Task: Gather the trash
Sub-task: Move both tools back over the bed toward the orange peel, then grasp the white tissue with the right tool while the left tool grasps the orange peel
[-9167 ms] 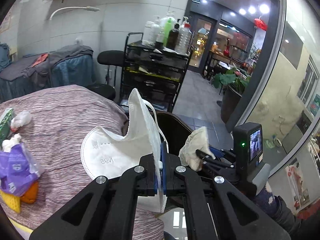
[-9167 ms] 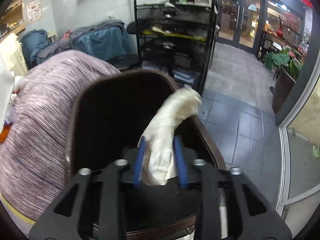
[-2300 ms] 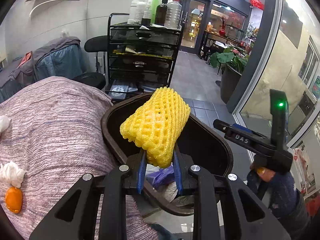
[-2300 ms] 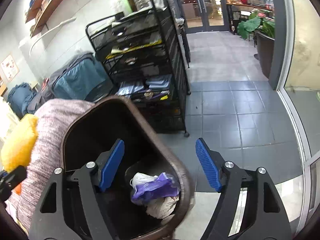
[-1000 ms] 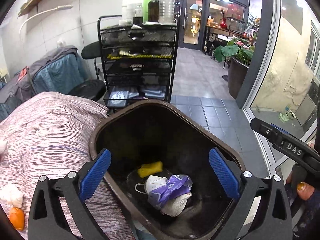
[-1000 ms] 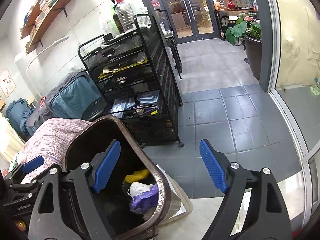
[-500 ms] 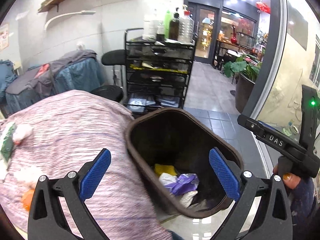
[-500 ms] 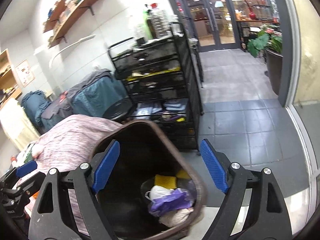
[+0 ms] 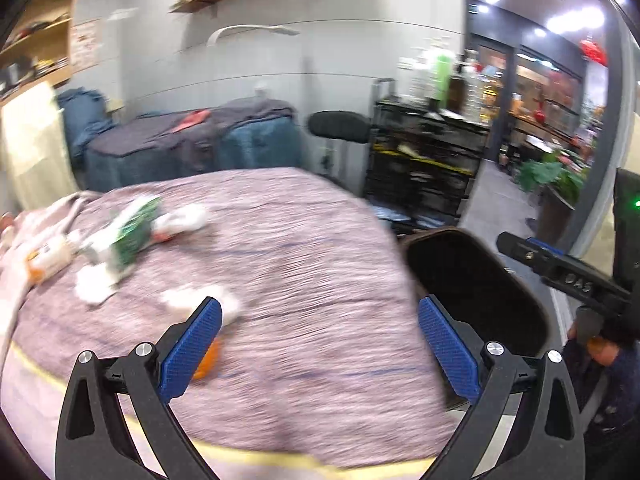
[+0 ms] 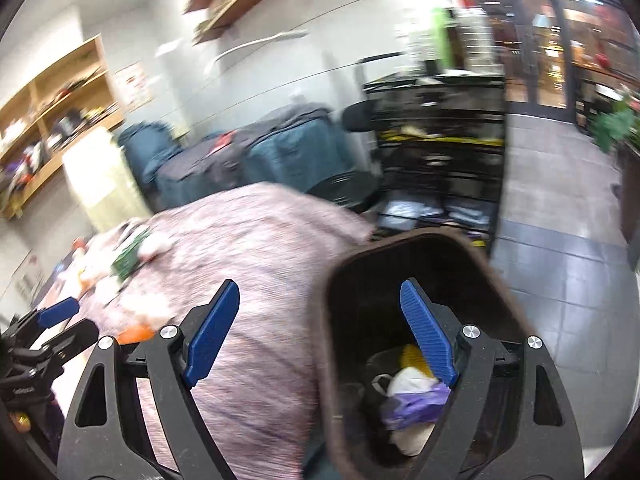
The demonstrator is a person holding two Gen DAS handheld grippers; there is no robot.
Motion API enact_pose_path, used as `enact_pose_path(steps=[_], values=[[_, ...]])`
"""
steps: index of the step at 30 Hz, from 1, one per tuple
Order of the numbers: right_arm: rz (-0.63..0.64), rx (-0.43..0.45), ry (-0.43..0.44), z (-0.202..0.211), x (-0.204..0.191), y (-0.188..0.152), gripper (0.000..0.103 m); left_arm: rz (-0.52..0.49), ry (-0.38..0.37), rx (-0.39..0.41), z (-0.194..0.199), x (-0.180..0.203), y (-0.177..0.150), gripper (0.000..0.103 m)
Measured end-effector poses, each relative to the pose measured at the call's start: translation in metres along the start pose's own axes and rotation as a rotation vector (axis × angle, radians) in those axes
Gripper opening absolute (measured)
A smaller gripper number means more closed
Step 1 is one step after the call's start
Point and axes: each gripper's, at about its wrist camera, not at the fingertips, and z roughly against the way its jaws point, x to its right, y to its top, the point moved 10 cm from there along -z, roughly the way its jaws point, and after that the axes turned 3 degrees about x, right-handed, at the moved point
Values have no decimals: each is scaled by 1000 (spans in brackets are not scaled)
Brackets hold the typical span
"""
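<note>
Both claws stood wide apart and held nothing: the left gripper (image 9: 318, 346) hung over a mauve-covered table (image 9: 312, 264), the right gripper (image 10: 320, 330) beside it over the brown bin (image 10: 340, 268). Blurred trash (image 9: 132, 232) lay on the table's far left; more trash (image 10: 412, 392) sat in the bin.

Motion-blurred litter (image 9: 132, 236) on the bedspread (image 9: 312, 248), kinds indistinguishable.

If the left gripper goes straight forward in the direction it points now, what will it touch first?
Most likely the striped cloth on the table. The left gripper is open and empty, aimed down at a bare stretch of it. The crumpled tissue lies off toward its left finger, the bin to the right. Blur makes depth uncertain.
</note>
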Motion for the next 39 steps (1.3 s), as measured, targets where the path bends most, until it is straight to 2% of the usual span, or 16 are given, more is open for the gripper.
enact_pose_path(steps=[7,10,15,18,23,29,32,34,35,37,39], values=[[116,-114,175,-31,-90,-17,82,80,131,-46,17,-81,-27,97],[148,-187,238,-47,-125,-32,82,134,136,-75,25,-114,-41,97],[205,-260,309,-64,-175,-51,82,148,165,-116,30,-151,-63,97],[237,-310,339,-77,-201,-63,82,155,159,-155,26,-163,-73,97],[355,-393,340,-109,-243,-76,82,158,114,-191,14,-162,-81,97],[456,-481,304,-158,-273,-88,80,110,87,-238,-4,-151,-84,97],[481,-536,290,-180,-280,-99,62,86,73,-265,-12,-146,-84,97],[472,-552,283,-191,-279,-100,44,67,73,-279,-17,-143,-83,97],[460,-550,281,-195,-277,-99,40,56,73,-284,-21,-141,-82,97],[417,-534,297,-195,-275,-91,18,29,68,-297,-28,-137,-79,97],[394,-494,303,-190,-272,-79,18,3,64,-311,-37,-133,-77,97]])
